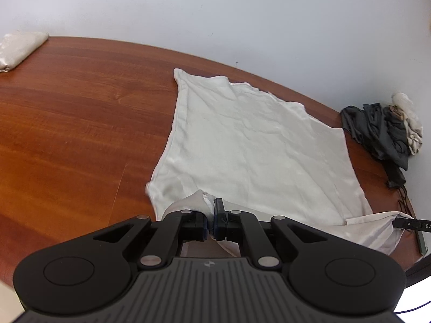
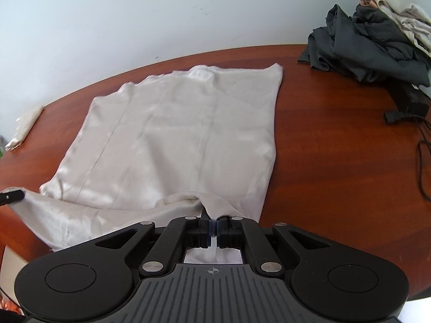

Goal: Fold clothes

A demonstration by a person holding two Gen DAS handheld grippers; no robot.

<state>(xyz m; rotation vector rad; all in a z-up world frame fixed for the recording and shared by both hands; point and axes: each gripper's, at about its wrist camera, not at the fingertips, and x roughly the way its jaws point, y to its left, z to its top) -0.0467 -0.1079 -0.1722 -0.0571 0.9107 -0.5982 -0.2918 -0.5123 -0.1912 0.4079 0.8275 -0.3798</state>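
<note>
A cream, satin-like garment (image 2: 175, 134) lies spread across a reddish-brown wooden table (image 1: 67, 134), its near hem lifted off the surface at two corners. The left gripper (image 1: 211, 215) has its jaws pressed together on a bunched fold of the hem at the garment's left near corner, while the right gripper (image 2: 212, 224) pinches the opposite near corner in the same way (each gripper's black fingertip shows at the edge of the other's view, with cloth draped from it). The far part of the garment rests flat on the table, close to the pale wall (image 1: 242, 13). A heap of dark grey and cream clothes (image 2: 377, 40) sits at the table's far right, beside a black power brick and cable (image 2: 409, 105). A folded cream piece (image 1: 18, 48) lies at the far left edge.
</note>
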